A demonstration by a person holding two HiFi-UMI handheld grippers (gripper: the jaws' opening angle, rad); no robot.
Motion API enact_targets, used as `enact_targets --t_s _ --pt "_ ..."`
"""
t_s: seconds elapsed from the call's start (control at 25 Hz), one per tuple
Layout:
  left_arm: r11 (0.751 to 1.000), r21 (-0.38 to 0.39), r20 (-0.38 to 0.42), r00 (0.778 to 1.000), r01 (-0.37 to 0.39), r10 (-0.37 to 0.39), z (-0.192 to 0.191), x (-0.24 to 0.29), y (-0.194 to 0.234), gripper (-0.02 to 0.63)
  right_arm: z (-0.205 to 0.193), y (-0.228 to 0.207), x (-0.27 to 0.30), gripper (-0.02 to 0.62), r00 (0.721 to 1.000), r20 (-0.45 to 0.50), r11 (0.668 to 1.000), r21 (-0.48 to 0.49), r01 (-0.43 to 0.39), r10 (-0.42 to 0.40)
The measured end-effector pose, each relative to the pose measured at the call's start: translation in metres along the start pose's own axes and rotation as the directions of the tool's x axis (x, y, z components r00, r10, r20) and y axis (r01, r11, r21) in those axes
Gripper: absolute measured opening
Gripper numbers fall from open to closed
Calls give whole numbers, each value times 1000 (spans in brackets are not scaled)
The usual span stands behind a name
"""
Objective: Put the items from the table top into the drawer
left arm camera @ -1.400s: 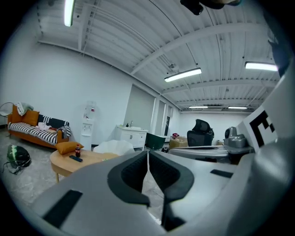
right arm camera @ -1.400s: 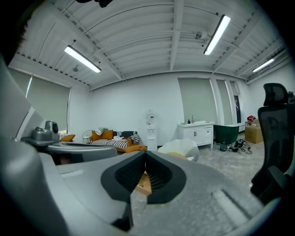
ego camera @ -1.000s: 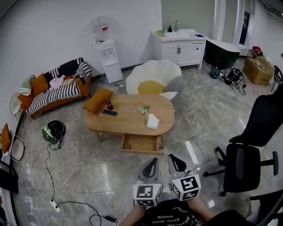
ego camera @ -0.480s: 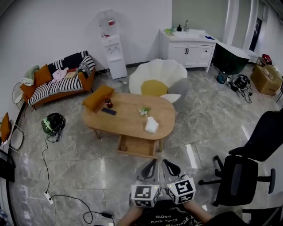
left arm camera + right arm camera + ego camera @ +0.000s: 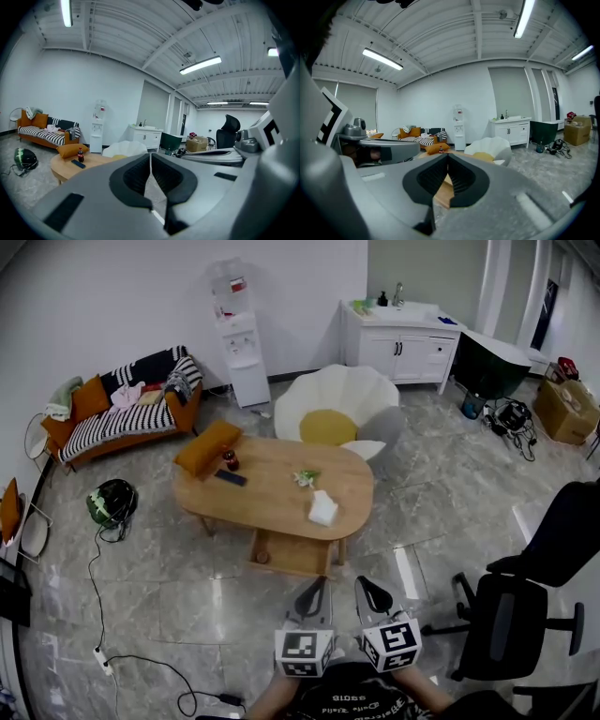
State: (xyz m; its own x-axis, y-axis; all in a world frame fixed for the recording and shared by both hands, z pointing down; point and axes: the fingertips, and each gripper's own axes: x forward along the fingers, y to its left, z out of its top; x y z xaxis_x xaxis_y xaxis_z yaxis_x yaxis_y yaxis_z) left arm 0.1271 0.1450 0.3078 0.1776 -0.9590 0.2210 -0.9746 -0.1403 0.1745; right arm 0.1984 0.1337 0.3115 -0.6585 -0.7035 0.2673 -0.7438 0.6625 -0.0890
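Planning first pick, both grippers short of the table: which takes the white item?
Left, marginally. The left gripper lines up with the white item and open drawer; the right gripper sits further right. Both jaws shut.

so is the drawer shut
No, in the head view the drawer stands pulled out from under the table on its near side.

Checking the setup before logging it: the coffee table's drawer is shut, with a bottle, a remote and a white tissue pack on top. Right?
Not quite. The drawer is pulled open, not shut; the head view shows it sticking out from the near side of the coffee table. The bottle, remote and white tissue pack are on top, as you say.
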Motion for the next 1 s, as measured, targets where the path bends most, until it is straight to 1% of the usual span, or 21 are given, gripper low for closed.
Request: enact_targets --t_s 0.24,0.48,0.56,0.72,0.84,1.0 --pt "1000 4 0 1000 14 -14 7 11 14 17 -3 0 18 3 1000 -19 1000 13 11 -11" --pt "999 -4 -22 999 38 -38 5 29 29 17 0 2 42 5 999 -35 1000 14 15 -15" --pt "999 -5 -20 999 49 -49 8 37 34 17 3 -1 51 5 999 -32 999 18 31 -30" --pt "997 -6 -19 997 71 -71 16 55 49 17 8 -10 69 5 996 -23 996 11 87 -86" --pt "997 -4 -23 997 80 -80 21 68 66 17 11 -11 89 5 995 -31 995 19 98 -97" --pt "995 -6 -38 994 99 -99 23 80 90 17 14 -2 115 5 992 -61 994 -7 110 -110"
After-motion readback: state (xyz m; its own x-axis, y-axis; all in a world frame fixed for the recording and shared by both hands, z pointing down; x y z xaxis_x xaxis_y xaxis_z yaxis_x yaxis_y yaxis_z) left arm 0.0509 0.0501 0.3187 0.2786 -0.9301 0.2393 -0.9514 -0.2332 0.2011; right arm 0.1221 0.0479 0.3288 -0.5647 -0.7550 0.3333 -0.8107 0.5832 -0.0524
